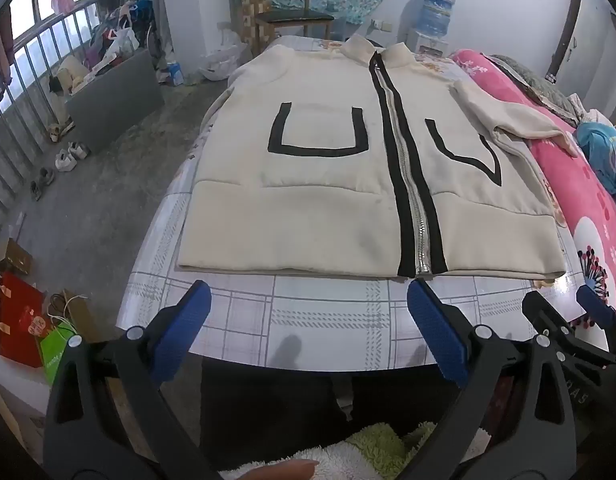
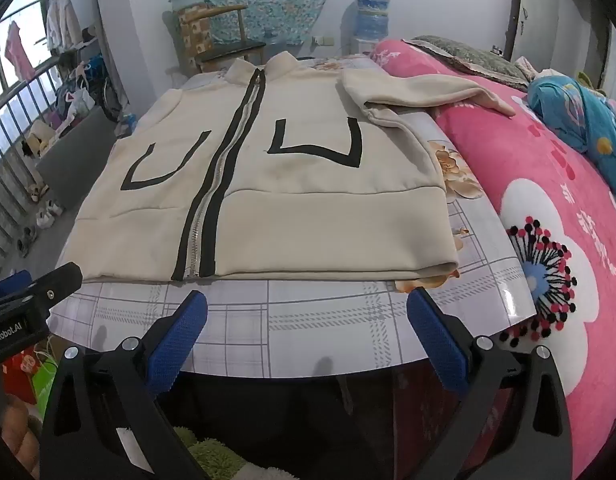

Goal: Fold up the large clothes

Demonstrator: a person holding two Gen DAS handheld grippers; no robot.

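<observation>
A cream zip-up jacket (image 1: 328,184) with black trim and two black U-shaped pocket outlines lies flat, front up, on the plaid-covered table (image 1: 308,320). Its zipper (image 1: 408,184) is closed. One sleeve (image 1: 516,120) stretches right onto the pink blanket. The jacket also shows in the right wrist view (image 2: 299,200), with the sleeve (image 2: 424,92). My left gripper (image 1: 308,320) is open and empty, hovering at the table's near edge just short of the hem. My right gripper (image 2: 308,324) is open and empty at the near edge, also seen from the left wrist (image 1: 588,320).
A bed with a pink floral blanket (image 2: 548,220) borders the table on the right. A wooden chair (image 1: 291,12) and water dispenser (image 1: 432,20) stand behind. Shoes (image 1: 67,156), bags (image 1: 23,320) and clutter lie on the floor at left.
</observation>
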